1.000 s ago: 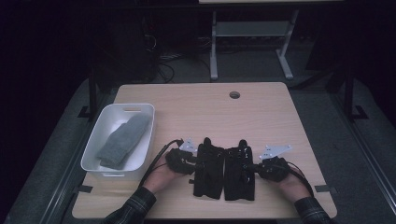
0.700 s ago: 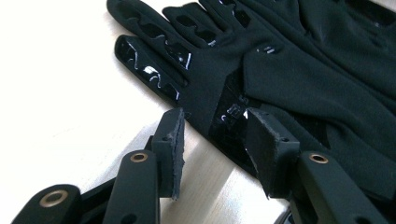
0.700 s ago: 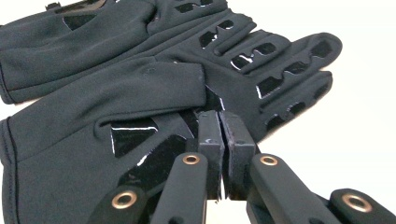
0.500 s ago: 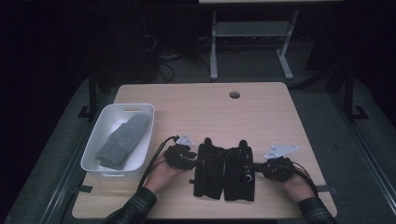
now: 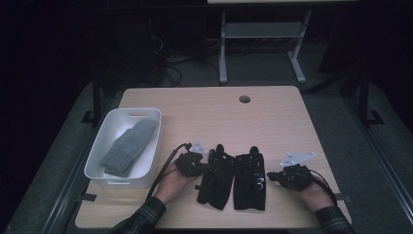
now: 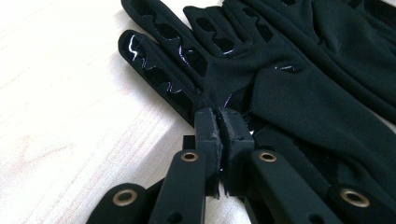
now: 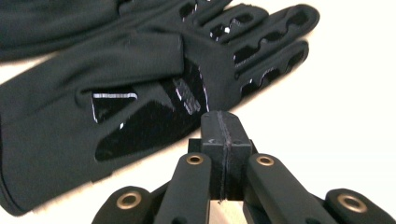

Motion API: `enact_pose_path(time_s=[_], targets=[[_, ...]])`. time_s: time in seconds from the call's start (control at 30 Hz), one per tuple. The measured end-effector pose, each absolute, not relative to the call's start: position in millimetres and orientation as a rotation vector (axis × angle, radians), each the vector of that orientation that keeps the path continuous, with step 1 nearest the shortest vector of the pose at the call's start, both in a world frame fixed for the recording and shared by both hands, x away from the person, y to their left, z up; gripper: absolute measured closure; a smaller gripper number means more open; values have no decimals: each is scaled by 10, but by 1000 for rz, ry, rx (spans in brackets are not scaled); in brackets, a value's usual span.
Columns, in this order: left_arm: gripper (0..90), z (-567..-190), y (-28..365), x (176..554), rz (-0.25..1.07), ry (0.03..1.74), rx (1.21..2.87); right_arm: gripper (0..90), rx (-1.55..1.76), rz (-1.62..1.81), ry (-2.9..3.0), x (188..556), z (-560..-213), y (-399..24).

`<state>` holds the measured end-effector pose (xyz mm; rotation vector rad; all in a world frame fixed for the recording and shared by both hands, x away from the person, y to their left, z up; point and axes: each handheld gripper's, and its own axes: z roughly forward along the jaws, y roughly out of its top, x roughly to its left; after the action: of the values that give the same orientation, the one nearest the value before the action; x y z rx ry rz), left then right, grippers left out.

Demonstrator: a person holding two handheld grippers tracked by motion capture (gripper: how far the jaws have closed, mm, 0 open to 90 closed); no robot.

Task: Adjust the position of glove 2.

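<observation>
High view, left to right: white bin point(image 5: 146, 127) sits at the table's point(image 5: 204, 109) left edge, with a grey knit piece point(image 5: 129, 146) lying lengthwise inside it (sock or mitten, can't tell which). Just right of the bin, near edge: left hand point(image 5: 170, 184), plaid cuff, holding the left gripper point(image 5: 206, 167), which points right at the gloves, cable looping back toward the bin.

Next come two black gloves, flat on the table, side by side and touching, fingers pointing far, cuffs near. The left glove point(image 5: 215, 178) is tilted slightly, the right glove point(image 5: 250, 180) is straighter. Both lie near-centre on the table, well apart from the bin. A round cable hole point(image 5: 244, 99) sits further back, far of the gloves.

Left gripper view: jaws have just been closing and now stand pressed together at the near-side edge of the left glove, by the base of its fingers. Cloth puckers into the tips, so it reads as a pinch on a fold of that glove. Glossy grip print shows on the fingers.

Right of the pair is the right gripper point(image 5: 271, 176), pointing left at the right glove, held by the right hand point(image 5: 316, 195) near the table's right near corner, grey plate on top.

Right gripper view: jaws pressed flat together, pad against pad, no cloth visible between them. The tips sit right at the right glove's edge, beside the glossy palm patch; whether they touch it, can't tell.
</observation>
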<state>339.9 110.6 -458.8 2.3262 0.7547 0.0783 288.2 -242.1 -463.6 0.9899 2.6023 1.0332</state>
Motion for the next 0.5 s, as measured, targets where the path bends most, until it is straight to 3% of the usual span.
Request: enact_pose_path(time_s=[0.5], targets=[[877, -4377, 1226, 3408, -10, 820, 2123, 896, 960, 1054, 2654, 2884, -4671, -2329]])
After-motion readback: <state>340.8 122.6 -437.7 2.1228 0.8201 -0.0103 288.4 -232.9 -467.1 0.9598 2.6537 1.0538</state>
